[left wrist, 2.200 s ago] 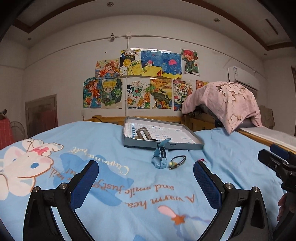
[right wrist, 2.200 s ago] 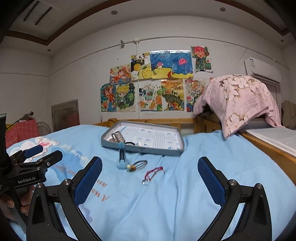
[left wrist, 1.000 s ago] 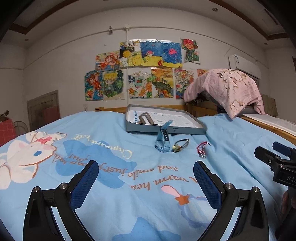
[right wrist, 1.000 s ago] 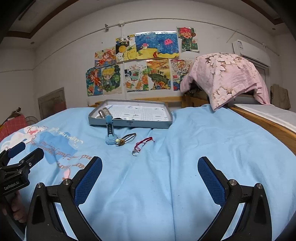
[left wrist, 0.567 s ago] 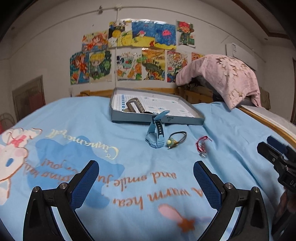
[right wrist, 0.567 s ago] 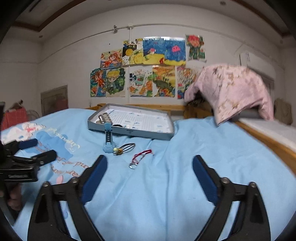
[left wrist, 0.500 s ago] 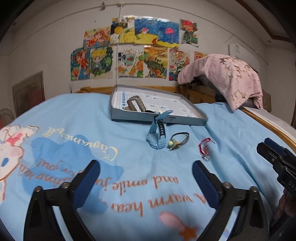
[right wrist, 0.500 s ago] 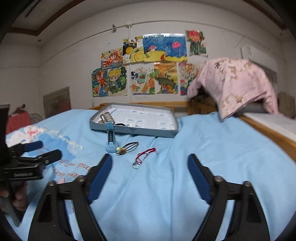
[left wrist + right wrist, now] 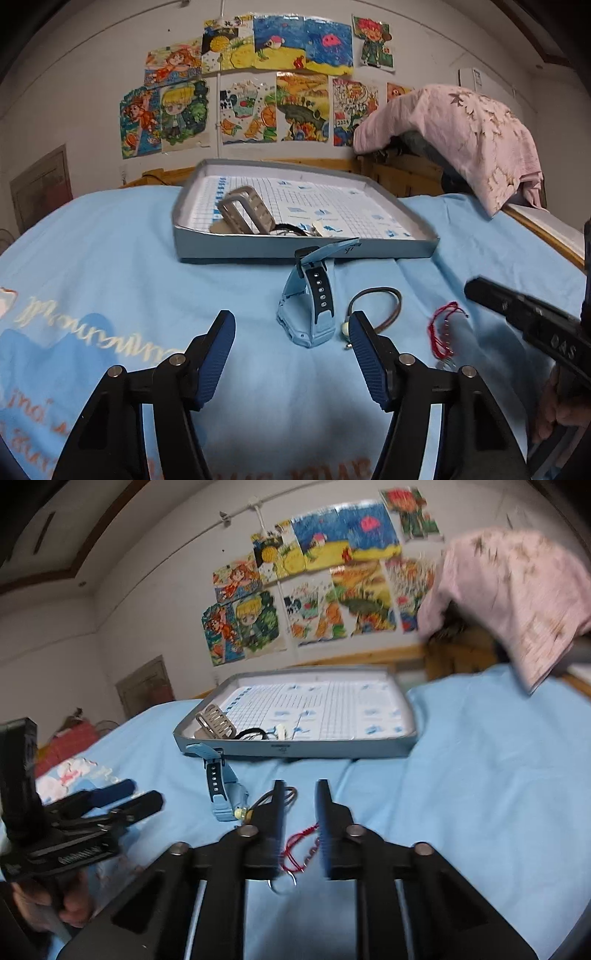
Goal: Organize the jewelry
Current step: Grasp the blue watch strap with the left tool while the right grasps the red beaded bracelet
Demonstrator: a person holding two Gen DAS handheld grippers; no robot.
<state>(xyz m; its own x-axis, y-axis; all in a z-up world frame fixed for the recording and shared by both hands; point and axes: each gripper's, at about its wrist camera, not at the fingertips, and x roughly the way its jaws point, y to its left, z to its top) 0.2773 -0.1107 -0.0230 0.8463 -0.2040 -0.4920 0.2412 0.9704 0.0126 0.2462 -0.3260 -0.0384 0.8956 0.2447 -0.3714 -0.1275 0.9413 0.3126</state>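
Observation:
A grey tray [image 9: 306, 253] [image 9: 295, 748] lies on the blue bed and holds a grey watch [image 9: 245, 214] [image 9: 216, 718] and small pieces. In front of it lie a blue watch [image 9: 308, 308] [image 9: 221, 786], a dark cord bracelet [image 9: 380, 306] [image 9: 286, 794] and a red string bracelet [image 9: 441, 332] [image 9: 299, 849]. My left gripper [image 9: 291, 354] is open, just short of the blue watch. My right gripper [image 9: 299, 812] has its jaws narrowed to a small gap, straddling the red bracelet without clamping it.
A pink cloth [image 9: 461, 136] hangs over a wooden frame at the right of the bed. Drawings [image 9: 258, 92] cover the back wall. The blue sheet [image 9: 110, 277] spreads left, with printed writing.
Both grippers moved forward and down toward the jewelry. My right gripper's jaws narrowed from wide open to a small gap around the red bracelet. My left gripper's jaws narrowed somewhat.

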